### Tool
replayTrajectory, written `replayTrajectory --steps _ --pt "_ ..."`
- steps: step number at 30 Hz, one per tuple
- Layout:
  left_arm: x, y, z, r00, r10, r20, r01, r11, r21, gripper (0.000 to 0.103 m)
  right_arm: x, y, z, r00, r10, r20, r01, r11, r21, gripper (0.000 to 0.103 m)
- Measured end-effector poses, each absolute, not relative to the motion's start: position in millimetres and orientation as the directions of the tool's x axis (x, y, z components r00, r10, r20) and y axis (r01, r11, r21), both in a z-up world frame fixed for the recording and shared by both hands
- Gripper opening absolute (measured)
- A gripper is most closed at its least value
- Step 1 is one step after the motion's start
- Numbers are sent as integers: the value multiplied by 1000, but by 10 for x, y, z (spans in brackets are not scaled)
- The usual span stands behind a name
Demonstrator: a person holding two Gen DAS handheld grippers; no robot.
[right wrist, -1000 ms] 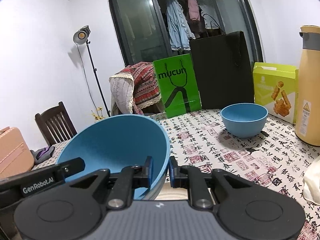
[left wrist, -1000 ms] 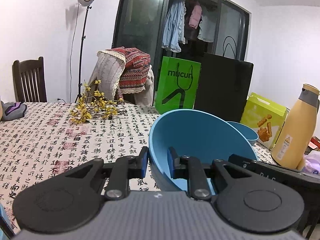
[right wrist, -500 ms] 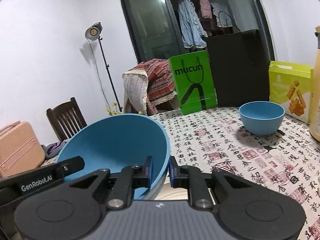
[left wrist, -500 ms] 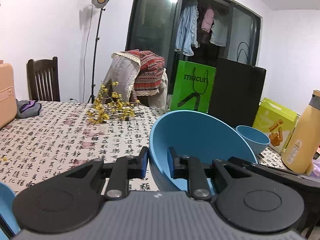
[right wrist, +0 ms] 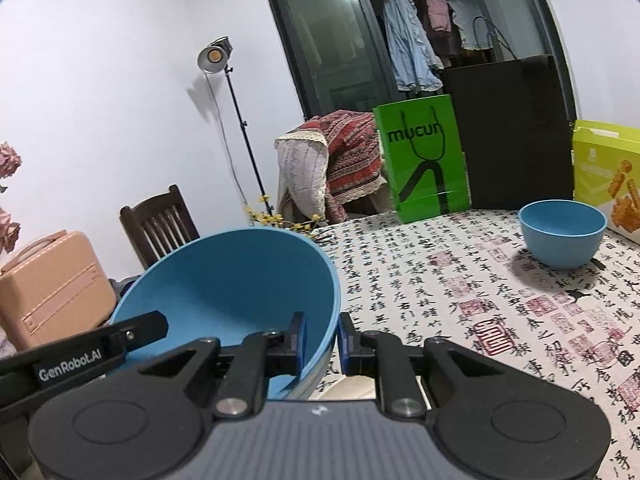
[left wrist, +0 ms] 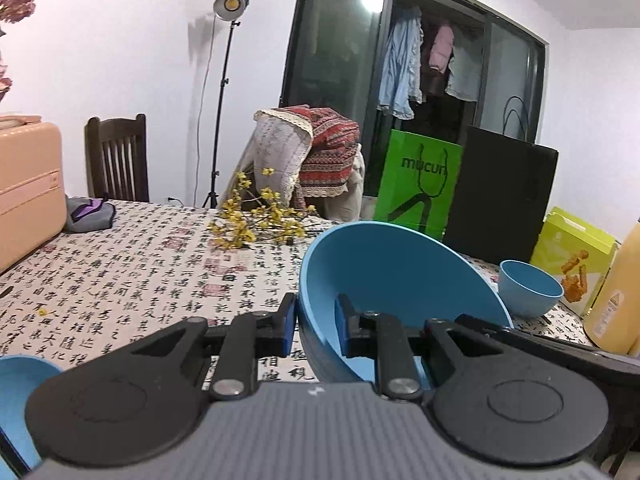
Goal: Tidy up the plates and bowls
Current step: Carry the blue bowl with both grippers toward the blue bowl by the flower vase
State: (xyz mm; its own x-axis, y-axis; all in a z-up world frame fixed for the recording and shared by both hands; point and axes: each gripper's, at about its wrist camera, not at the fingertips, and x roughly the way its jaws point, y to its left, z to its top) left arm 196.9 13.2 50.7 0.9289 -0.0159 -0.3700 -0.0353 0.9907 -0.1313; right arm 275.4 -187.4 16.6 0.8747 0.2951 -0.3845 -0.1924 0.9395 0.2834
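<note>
Two tools on one big bowl [left wrist: 384, 276] — left tool [left wrist: 316, 328] clamped on its left rim, one pad outside the wall and one inside; right tool [right wrist: 322, 344] clamped the same way on the opposite rim. Bowl rides tilted between them, above the counter [right wrist: 460, 288], not resting on it as far as the views show. Small bowl [right wrist: 562, 232] sits upright on the far right of the counter, near the yellow box [right wrist: 604, 168] and well apart from the carried one. Another blue rim [left wrist: 16, 384] shows at the low left edge of the left view; can't tell whether bowl or plate. Yellow flowers [left wrist: 260, 220] lie mid-counter, suitcase [left wrist: 28, 184] at the left end. Step in hand, by my reading: two-handed carry of the big bowl toward wherever the stack will go. Next move calls for both hands travelling together so the rim isn't twisted, levelling the bowl, lowering it to rest, then parting both tools — likely before the small bowl gets nested inside. Risk: uneven pull could slip a pad off the thin rim.
</note>
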Motion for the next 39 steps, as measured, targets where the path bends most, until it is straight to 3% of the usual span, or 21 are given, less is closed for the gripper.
replayTrajectory --steps 39 --pt "1380 1142 579 904 238 -356 -307 940 -151 21 2675 -692 249 764 525 -376 -447 850 279 16"
